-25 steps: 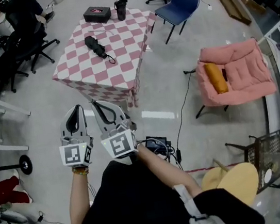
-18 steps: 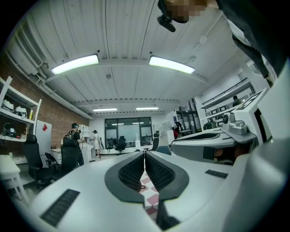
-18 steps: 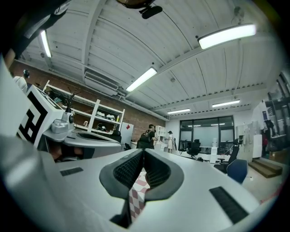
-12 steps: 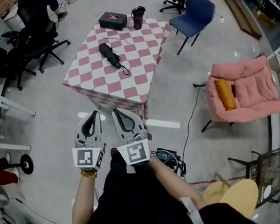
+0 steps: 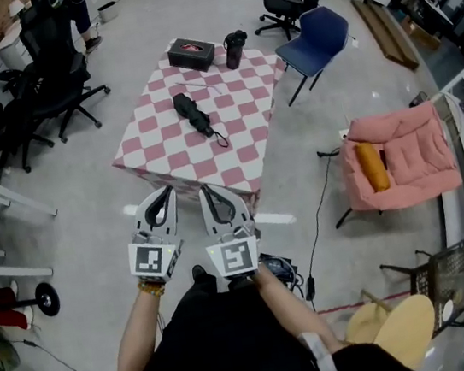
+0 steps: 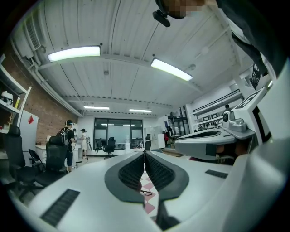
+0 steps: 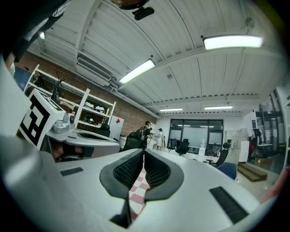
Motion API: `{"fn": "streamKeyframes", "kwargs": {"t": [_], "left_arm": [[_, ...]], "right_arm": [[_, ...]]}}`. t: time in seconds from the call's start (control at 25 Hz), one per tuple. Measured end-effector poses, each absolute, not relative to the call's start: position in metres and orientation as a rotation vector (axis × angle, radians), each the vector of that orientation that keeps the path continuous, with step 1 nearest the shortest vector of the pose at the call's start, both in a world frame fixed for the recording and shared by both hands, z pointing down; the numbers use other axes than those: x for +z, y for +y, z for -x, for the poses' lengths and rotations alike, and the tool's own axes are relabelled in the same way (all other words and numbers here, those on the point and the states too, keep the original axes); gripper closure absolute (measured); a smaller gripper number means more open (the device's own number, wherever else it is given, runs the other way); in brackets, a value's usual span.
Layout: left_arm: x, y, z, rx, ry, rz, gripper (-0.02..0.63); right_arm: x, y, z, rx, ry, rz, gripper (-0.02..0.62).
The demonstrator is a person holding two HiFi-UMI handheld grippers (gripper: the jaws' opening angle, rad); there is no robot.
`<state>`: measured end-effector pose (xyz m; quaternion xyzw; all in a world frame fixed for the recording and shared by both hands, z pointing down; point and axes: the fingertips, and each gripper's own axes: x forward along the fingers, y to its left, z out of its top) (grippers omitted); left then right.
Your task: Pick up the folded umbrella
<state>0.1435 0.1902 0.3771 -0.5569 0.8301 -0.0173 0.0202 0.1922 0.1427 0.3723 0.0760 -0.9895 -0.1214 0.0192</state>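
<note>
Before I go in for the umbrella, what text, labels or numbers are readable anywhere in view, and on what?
No readable words or numbers in any view.
On the black box on the checkered table: reddish print on the lid, too small to read.
On the cubes of the left gripper and right gripper: square black-and-white marker patterns, no letters.

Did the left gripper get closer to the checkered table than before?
Yes. The left gripper has moved forward, and its tips are now nearer the near edge of the checkered table.
</note>
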Motion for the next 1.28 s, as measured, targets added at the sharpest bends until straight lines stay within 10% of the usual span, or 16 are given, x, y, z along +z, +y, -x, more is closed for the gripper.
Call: {"fn": "streamKeyframes", "kwargs": {"t": [1.28], "left_arm": [[0.434,0.046,0.033,-0.268,2.551,1.942,0.589]], "right_arm": [[0.418,-0.022,-0.027,-0.154,-3.028,-0.339,0.579]]}}
